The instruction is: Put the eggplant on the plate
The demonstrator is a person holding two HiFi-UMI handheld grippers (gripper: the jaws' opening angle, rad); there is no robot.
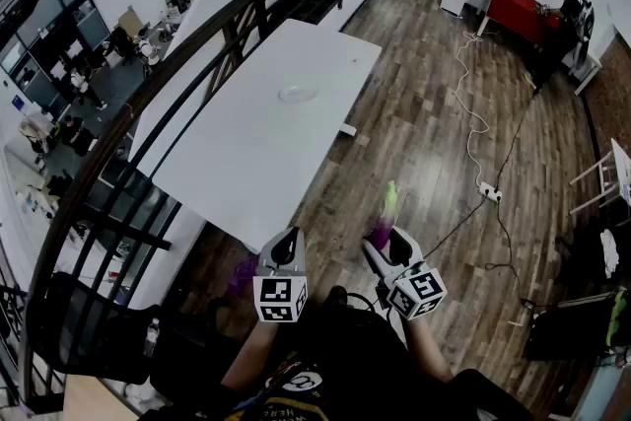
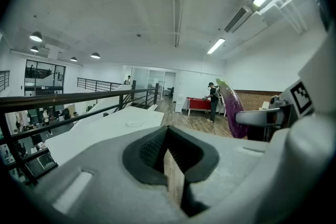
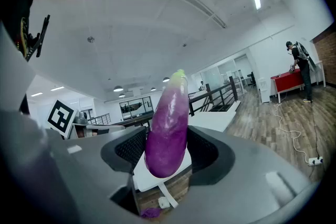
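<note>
Plainly the carry is the step in hand. The eggplant (image 3: pixel 168 128) rests on no surface and is clamped in the right gripper (image 3: pixel 167 150). The two pads press its lower purple body from either side, and its green-capped end stands up and away from the jaws. In the head view the eggplant (image 1: pixel 386 208) juts out beyond the right gripper (image 1: pixel 383 245) over the wooden floor, close to the person and to the right of the near corner of the white table (image 1: pixel 246 158).

The left gripper (image 2: pixel 171 153) carries nothing. Its jaws are drawn in close, with only a thin sliver of floor showing between them. In the head view the left gripper (image 1: pixel 286 249) hangs just to the left of the right one.

The plate (image 1: pixel 298 95) sits towards the far half of the table, well apart from both grippers. It is pale and shallow, and empty as far as I can tell. The left gripper view shows the plate (image 2: pixel 134 124) as a small disc on the tabletop.

By my reading the placing itself has not begun. The next move calls for closing in on the table, then reaching the right gripper across its near half until the eggplant hangs over the plate. The eggplant should then be tipped down to lie flat before the pads let go. Since it is gripped low on its body, the long free end may swing or pivot during the reach.
</note>
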